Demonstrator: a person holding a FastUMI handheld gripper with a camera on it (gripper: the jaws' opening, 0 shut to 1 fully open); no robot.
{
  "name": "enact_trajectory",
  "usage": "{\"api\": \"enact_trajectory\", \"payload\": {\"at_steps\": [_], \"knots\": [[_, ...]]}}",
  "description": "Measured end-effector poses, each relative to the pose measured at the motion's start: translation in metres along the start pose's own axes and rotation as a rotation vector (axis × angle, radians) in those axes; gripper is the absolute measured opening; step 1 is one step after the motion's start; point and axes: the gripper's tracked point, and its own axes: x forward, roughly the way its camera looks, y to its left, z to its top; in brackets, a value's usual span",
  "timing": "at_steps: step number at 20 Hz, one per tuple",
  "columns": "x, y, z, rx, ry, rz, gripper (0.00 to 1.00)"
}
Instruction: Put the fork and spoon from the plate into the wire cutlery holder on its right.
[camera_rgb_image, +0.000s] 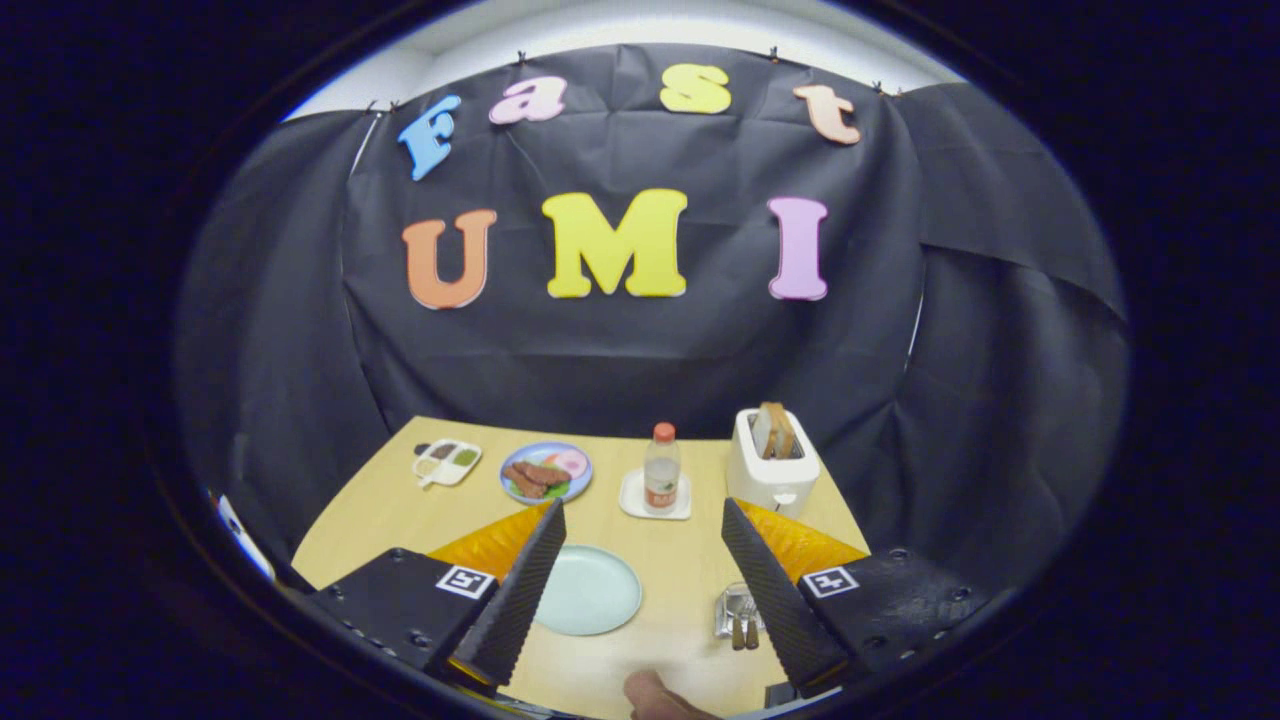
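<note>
A pale green plate (588, 590) lies on the wooden table (680, 570) below me, partly behind my left finger (520, 590), and its visible face is bare. To its right stands the small wire cutlery holder (736, 606), half hidden by my right finger (775, 590). Two brown-handled pieces of cutlery (744, 631) stick out of it; I cannot tell fork from spoon. My gripper (642, 507) hovers well above the table, open, with nothing between its fingers.
Beyond the fingers sit a blue plate of food (546, 472), a white sauce dish (446, 462), a bottle (661, 478) on a white coaster, and a white toaster (772, 468) with bread in it. Part of a hand (655, 697) shows at the table's near edge.
</note>
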Motion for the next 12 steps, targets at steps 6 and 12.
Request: {"api": "enact_trajectory", "payload": {"at_steps": [6,12], "knots": [[-0.036,0.005,0.032,-0.039,-0.175,-0.012,0.96],[-0.056,0.024,0.048,-0.092,-0.276,-0.015,0.95]]}}
